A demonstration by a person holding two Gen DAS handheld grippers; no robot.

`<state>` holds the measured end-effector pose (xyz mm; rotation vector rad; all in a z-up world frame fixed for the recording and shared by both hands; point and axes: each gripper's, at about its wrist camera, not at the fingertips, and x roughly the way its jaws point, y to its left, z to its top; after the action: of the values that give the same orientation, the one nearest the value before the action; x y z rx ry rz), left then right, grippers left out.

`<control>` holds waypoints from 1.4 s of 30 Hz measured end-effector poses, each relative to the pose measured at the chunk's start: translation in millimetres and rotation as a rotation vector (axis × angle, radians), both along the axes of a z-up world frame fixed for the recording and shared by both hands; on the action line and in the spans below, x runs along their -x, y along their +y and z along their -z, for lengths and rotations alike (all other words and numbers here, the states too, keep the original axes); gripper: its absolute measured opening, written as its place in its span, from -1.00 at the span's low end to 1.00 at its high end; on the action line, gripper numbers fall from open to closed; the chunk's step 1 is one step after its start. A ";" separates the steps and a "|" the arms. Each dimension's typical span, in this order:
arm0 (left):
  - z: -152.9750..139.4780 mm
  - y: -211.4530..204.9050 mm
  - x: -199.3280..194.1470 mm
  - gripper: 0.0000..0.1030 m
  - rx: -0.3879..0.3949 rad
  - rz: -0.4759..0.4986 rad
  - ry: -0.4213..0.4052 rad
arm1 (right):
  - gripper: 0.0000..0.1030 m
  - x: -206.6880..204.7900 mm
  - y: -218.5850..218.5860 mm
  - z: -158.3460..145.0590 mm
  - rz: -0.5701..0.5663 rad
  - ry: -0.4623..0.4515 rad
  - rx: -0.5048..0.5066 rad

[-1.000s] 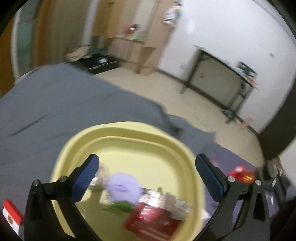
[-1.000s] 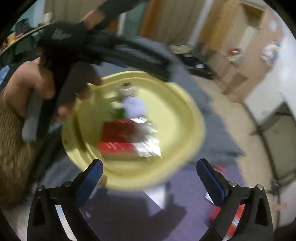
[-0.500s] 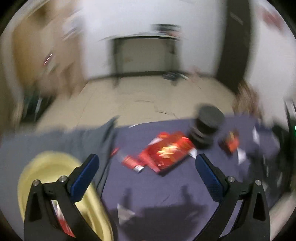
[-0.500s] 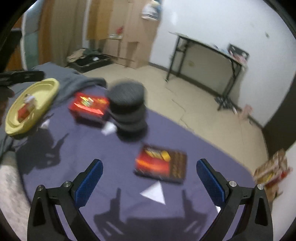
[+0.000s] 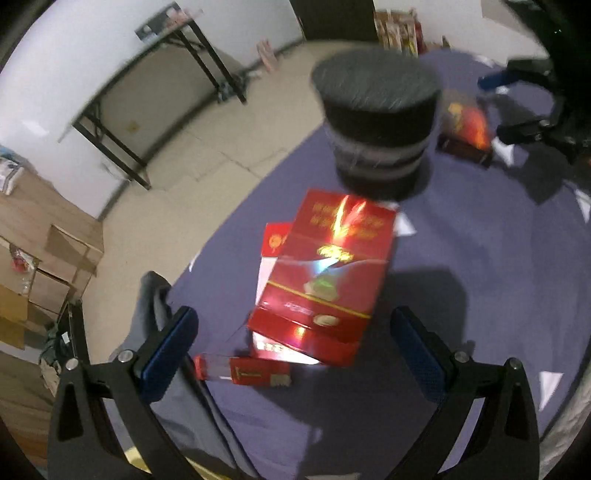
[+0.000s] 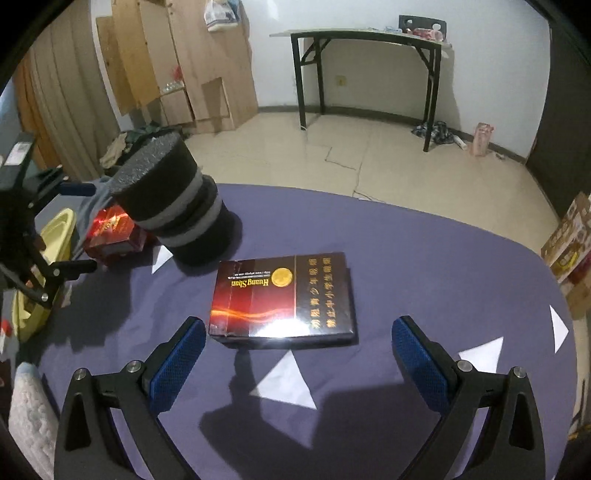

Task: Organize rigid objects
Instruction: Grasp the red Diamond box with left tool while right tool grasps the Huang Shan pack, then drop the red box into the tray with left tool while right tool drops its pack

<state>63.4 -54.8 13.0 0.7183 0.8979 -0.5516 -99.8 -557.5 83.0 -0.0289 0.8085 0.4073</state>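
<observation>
Spread wide and empty, the right gripper [image 6: 298, 349] is held just short of the dark box [image 6: 282, 295], which lies flat straight ahead of it. The box's long axis runs across the line of the fingers, so the wider dimension would have to be spanned. The left gripper [image 5: 295, 347] is likewise spread and empty, with the red box [image 5: 325, 273] lying ahead between its fingers, resting partly on smaller red packs [image 5: 243, 373]. Each box is judged nearer to its own gripper. Beyond both, a black foam stack [image 6: 173, 199] stands upright. A purple cloth [image 6: 424, 258] covers the surface, with white paper triangles [image 6: 284, 384] scattered on it. Far left of the right gripper a yellow basin [image 6: 61, 229] is seen; beyond lie a tiled floor and a black folding table [image 6: 365, 35].
</observation>
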 end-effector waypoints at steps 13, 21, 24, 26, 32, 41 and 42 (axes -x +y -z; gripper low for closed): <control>19.4 -24.8 -17.3 0.43 -0.041 0.103 0.139 | 0.99 -19.9 43.9 13.3 -0.028 0.000 0.133; 6.6 -15.5 -26.8 0.19 0.107 -0.012 0.187 | 0.72 -13.0 34.9 21.3 -0.027 -0.035 0.140; 6.6 -17.8 -21.4 0.15 0.108 -0.019 0.182 | 0.72 -11.9 37.3 25.5 -0.044 -0.056 0.153; 4.2 -18.2 -17.9 0.14 0.115 -0.038 0.165 | 0.71 -10.6 37.2 28.4 -0.051 -0.062 0.140; -33.1 20.3 17.4 0.13 0.207 -0.170 0.048 | 0.71 23.3 38.9 11.7 -0.163 -0.149 0.124; -84.4 182.9 138.3 0.13 0.251 -0.649 -0.178 | 0.71 95.9 147.6 -62.3 -0.607 -0.321 0.058; -79.2 203.0 148.3 0.13 0.243 -0.716 -0.176 | 0.71 98.9 163.8 -66.6 -0.647 -0.320 0.056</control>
<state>-84.9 148.2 92.2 0.1874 0.8368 0.0437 -198.8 -393.7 149.6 -0.4062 0.4764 0.9636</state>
